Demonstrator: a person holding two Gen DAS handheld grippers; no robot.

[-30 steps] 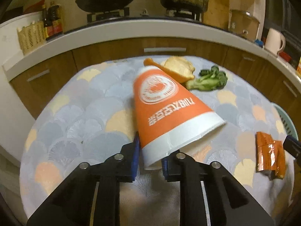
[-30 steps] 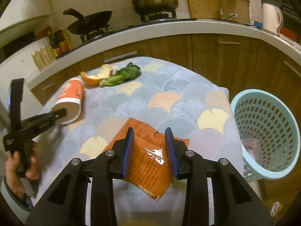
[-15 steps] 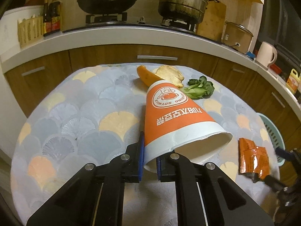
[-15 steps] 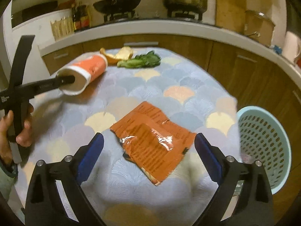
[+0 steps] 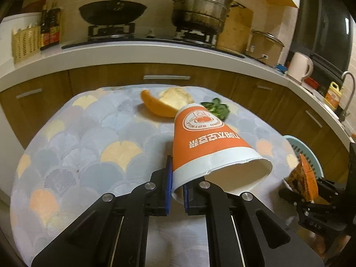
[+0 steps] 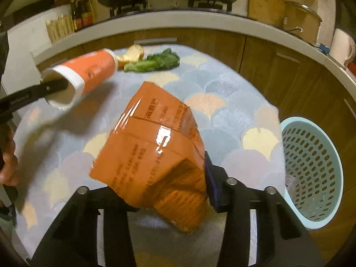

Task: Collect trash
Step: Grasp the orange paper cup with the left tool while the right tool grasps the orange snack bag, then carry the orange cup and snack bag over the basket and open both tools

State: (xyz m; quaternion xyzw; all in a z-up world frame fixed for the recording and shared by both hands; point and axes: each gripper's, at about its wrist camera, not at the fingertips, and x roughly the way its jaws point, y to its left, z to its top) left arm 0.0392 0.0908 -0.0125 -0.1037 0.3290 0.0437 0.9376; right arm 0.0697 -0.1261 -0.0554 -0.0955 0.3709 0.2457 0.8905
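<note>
The paper cup is being pinched at its rim wall by the left claw, whose pads are now pressed tight together on it, where a second ago they were only closing in. The cup is being carried clear of the desk, lower centre of the left view. In the right view, the orange wrapper, lying flat on the cloth half a second ago, is now being held up at frame centre in the right claw; its jaws, flung wide just before, are closing on the wrapper, which is crumpled between them. Both pieces are judged to be secured, so the drop into the blue basket, at the right edge beside the desk, is likely next. Still being left on the scallop-patterned cloth at the far edge: an orange peel and a leafy green scrap. Behind, a wok and a steamer pot are being shown on the stove, with a kettle at upper right.
</note>
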